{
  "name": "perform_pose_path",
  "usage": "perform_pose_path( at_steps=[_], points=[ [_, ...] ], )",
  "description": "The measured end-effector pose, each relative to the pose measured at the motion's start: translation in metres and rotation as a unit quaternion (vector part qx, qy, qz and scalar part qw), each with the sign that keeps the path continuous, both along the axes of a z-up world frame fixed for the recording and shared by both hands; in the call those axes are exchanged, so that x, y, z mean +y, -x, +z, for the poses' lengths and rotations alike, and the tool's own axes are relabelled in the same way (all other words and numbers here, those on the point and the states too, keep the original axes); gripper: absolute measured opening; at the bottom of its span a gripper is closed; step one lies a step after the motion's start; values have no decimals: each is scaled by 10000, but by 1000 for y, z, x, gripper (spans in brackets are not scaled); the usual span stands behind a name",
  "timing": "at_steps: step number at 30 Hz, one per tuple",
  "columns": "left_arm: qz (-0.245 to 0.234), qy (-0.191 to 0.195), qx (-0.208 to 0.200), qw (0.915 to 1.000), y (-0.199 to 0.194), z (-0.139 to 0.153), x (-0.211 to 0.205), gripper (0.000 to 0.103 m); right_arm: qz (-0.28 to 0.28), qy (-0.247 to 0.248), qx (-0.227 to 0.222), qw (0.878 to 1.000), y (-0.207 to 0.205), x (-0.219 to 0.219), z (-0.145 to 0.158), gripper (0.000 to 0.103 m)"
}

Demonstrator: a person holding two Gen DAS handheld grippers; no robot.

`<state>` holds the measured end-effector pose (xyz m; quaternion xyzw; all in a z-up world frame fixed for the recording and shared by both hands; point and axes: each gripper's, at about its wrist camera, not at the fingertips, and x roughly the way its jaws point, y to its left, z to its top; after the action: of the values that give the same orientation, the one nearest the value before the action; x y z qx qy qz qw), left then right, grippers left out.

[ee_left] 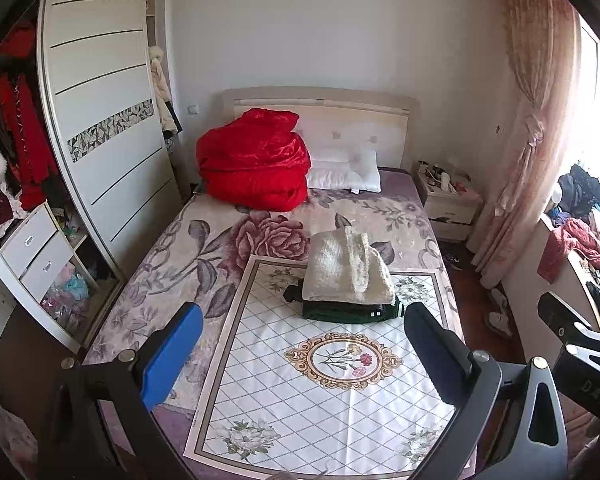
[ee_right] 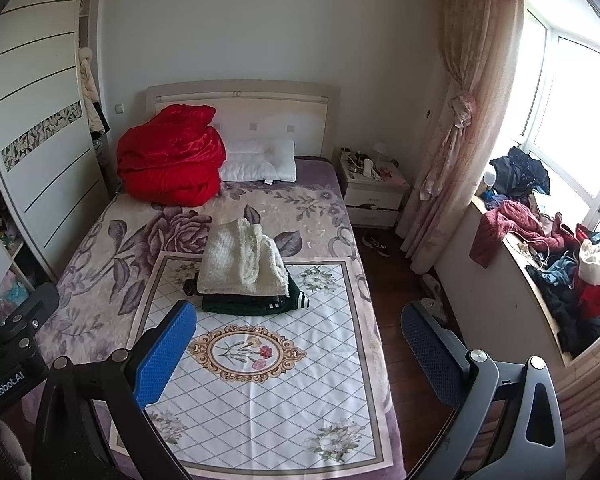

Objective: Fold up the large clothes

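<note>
A folded cream fleece garment (ee_left: 346, 268) lies on a folded dark green garment (ee_left: 348, 312), stacked at the far end of a white floral mat (ee_left: 324, 400) on the bed. The stack also shows in the right wrist view: the cream garment (ee_right: 240, 260) on the green one (ee_right: 252, 304). My left gripper (ee_left: 304, 344) is open and empty, held above the mat short of the stack. My right gripper (ee_right: 300, 344) is open and empty, above the mat's right edge. A heap of unfolded clothes (ee_right: 552, 248) lies on the window ledge at the right.
A red quilt (ee_left: 256, 160) and a white pillow (ee_left: 344, 170) lie at the bed's head. An open wardrobe (ee_left: 92, 140) stands left of the bed. A cluttered nightstand (ee_right: 374, 188), a tied curtain (ee_right: 460, 120) and shoes on the floor (ee_right: 432, 292) are on the right.
</note>
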<state>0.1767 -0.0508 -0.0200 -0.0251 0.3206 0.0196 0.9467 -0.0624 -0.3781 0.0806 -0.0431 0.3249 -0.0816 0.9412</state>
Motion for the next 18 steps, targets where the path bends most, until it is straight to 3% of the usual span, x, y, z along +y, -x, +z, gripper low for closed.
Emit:
perform_pose_path(
  at_steps=[18],
  points=[
    [-40,-29,44,10000,1,3,-3,103,33,-15,-2,10000,-2,0,2,103]
  ],
)
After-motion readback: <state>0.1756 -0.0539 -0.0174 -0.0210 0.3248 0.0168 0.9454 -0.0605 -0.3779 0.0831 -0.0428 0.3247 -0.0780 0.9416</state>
